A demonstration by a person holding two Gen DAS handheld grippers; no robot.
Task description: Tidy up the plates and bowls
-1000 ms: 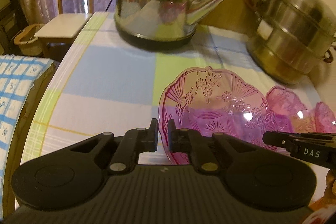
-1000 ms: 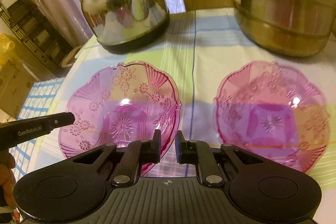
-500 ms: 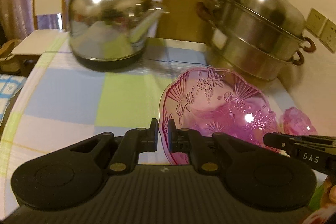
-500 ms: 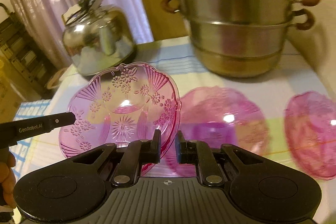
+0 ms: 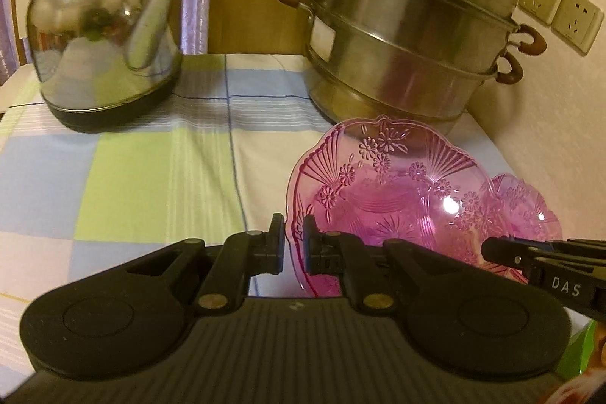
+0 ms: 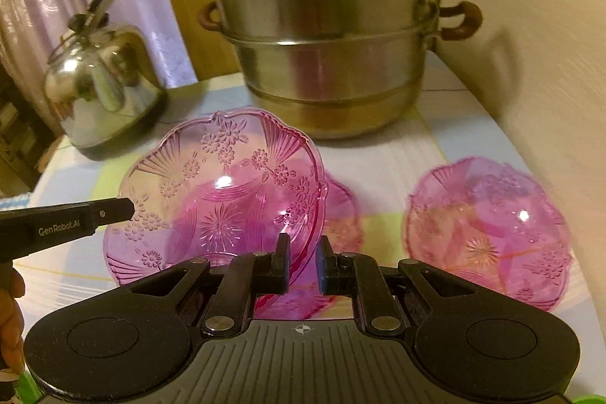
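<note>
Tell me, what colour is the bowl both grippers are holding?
The bowl is see-through pink with flowers pressed into it, clearest in the right wrist view.

held bowl point(image 6: 223, 199): gripped at its rim by right gripper point(image 6: 302, 262), before steamer pot point(image 6: 325, 36)
second bowl point(image 6: 488, 233): right of held bowl

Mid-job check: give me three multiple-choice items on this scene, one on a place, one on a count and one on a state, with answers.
1. In the right wrist view, the steamer pot stands where from the kettle? A to its right; B to its left; C in front of it.
2. Pink bowls in that view? A one; B three; C five.
3. The held bowl is: A lying untouched on the cloth; B clamped at its rim by the left gripper and right gripper; C inside the pot.
Answers: A, the kettle is further left; B, the held bowl, the bowl behind it and the right-hand bowl; B, both grippers pinch its rim.
</note>
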